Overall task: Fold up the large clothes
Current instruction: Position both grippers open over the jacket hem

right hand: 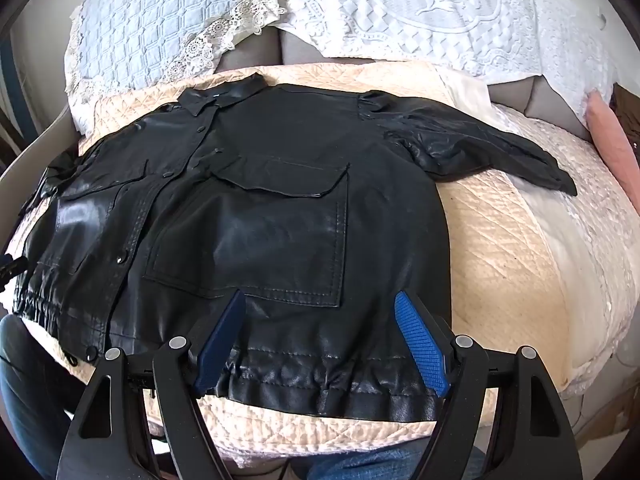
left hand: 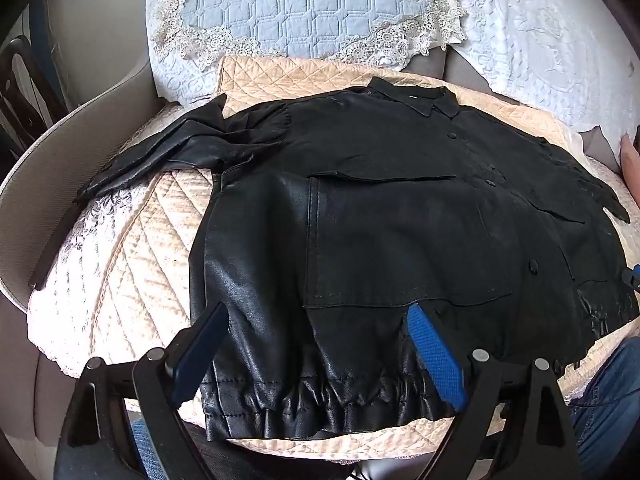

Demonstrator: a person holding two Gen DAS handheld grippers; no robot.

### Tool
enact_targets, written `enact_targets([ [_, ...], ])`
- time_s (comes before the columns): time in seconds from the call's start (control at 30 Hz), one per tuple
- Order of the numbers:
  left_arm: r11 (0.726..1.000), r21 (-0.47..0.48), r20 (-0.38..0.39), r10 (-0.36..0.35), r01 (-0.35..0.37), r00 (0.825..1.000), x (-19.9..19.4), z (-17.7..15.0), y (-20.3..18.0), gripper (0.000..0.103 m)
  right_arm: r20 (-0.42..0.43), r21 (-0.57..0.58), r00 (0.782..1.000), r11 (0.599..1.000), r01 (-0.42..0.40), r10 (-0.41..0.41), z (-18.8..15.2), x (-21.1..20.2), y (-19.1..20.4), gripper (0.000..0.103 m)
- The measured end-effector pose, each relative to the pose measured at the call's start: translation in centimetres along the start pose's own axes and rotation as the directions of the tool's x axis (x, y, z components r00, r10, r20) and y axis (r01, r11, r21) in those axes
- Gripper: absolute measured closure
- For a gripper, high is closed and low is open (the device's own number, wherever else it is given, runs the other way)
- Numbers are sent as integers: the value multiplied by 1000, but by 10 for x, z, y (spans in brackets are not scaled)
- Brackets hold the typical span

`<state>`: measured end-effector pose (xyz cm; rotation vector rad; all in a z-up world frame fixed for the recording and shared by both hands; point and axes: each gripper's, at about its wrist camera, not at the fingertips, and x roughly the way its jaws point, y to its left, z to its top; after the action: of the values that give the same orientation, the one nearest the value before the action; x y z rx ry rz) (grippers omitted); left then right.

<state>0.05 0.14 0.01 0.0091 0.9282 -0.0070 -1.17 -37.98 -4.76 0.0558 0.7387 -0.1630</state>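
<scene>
A black leather jacket (left hand: 400, 208) is lying spread out, front up, on a peach quilted cover (left hand: 132, 264) over a sofa seat, collar pointing away from both sets of jaws and the gathered hem nearest them.

The left gripper (left hand: 320, 320) is hovering over the hem with its jaws standing wide apart and nothing between them; the blue pads (left hand: 436, 356) are sitting either side of the lower edge of a large patch pocket (left hand: 404, 248), which is lying just ahead of the jaws. Beyond and to the left of these jaws, one sleeve (left hand: 160, 156) is stretching out sideways over the cover.

The right gripper (right hand: 320, 316) is likewise hanging open wide over the hem, gripping nothing. Straight ahead of its jaws the other patch pocket (right hand: 256, 240) is lying flat under its flap, and the button placket (right hand: 168, 184) is running away to the left of them. To the right and beyond, the second sleeve (right hand: 488, 148) is reaching out across the cover. Past the collar (right hand: 224, 100), white lace-trimmed cushions (right hand: 160, 40) are leaning against the sofa back.
</scene>
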Motion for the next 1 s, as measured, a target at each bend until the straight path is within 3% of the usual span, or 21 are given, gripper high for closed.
enact_targets([
  [1.0, 1000, -5, -1, -4, 4, 1000, 4, -4, 0, 11, -4, -13, 1000, 1000, -13, 13, 1, 2, 8, 25],
])
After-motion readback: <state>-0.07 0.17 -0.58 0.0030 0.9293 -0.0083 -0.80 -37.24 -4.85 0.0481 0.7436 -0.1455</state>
